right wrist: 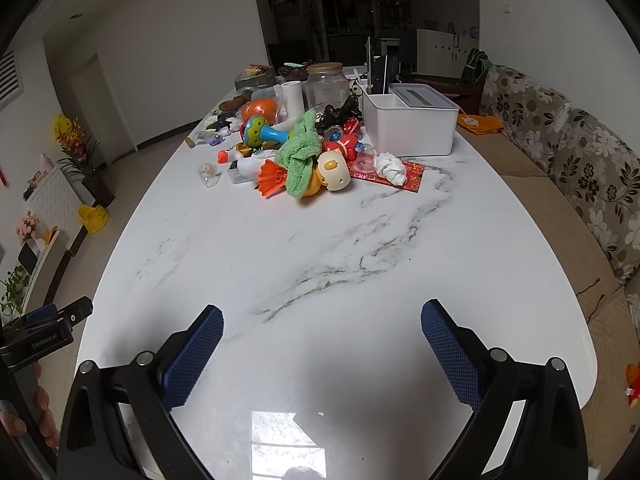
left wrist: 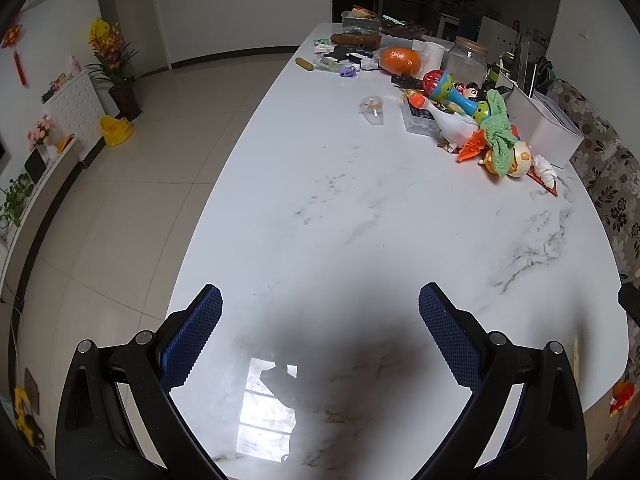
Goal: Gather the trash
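Note:
A crumpled white tissue [right wrist: 390, 168] lies on a red paper packet [right wrist: 404, 174] at the near right of a toy pile on the white marble table [right wrist: 320, 260]; it also shows in the left wrist view [left wrist: 545, 169]. A clear plastic wrapper [left wrist: 372, 109] lies alone left of the pile, also in the right wrist view [right wrist: 209, 173]. My left gripper [left wrist: 320, 320] is open and empty above the table's near end. My right gripper [right wrist: 322, 332] is open and empty, also near the front, far from the pile.
Toys, a green cloth [right wrist: 298, 152], a white box [right wrist: 412, 122], a glass jar [right wrist: 327, 84] and an orange bag [left wrist: 400, 60] crowd the far table. A floral sofa [right wrist: 580, 168] runs along the right. Tiled floor [left wrist: 132, 200] lies left.

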Available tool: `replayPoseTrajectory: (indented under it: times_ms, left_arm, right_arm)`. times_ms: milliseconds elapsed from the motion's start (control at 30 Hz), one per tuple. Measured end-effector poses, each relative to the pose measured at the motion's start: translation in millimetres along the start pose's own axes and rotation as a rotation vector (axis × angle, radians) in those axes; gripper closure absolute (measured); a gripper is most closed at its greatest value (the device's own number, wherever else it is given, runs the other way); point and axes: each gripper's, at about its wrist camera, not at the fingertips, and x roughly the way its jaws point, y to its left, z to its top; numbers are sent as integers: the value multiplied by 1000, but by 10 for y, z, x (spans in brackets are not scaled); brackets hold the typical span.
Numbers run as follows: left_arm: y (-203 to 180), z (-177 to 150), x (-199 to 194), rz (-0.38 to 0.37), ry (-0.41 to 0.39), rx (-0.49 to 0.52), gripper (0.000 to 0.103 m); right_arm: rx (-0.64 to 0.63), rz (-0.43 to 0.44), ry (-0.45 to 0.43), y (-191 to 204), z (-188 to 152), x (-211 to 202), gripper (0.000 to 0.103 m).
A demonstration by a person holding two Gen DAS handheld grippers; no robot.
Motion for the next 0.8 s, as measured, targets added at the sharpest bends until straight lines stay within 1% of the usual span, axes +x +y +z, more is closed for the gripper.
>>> replayPoseTrajectory:
  times_ms: [233,333,400,467,500,533,567,600,633,700,733,767,800]
  left_arm:
    - [-18,45,52,0,6,3,7]
    - [-9,30,65,2,-1,3,7]
    - [-4,-8,68,2,-19,4,7]
    - [13,-97,60,-33,-49,6,7]
    - [25,-174,57,-56,-59,11,7]
    - [36,-238,62,-71,-56,18,7]
    - [52,-350,88,-94,-35,31,7]
    - [65,-423,110,-100,-15,39,7]
    - [88,-523,130,-96,7,47,7]
    - [140,-680,146,-98,35,48,7]
    - [184,-774,147,-105,52,43,7]
    - [232,-863,147,-109,71,35,7]
    - [285,-951,152,-118,96,22,7]
  right_arm:
    - [1,-1,11,-1,15,36,5]
    - [-5,32,26,6,32,96,5]
    - [-19,35,31,32,71,185,5]
    - [-40,48,22,71,169,315,7]
    - [-46,58,15,85,212,365,9]
    - [-50,83,5,108,306,454,10]
    - [-52,115,-2,139,432,565,10]
    - [-55,140,-9,169,554,665,10]
    - [-69,144,-19,222,740,820,10]
    - [-127,97,-22,359,1131,1188,10]
    - [-148,76,-15,407,1302,1373,12]
    - [-158,46,-3,445,1456,1556,14]
    - [-160,16,13,475,1624,1772,22]
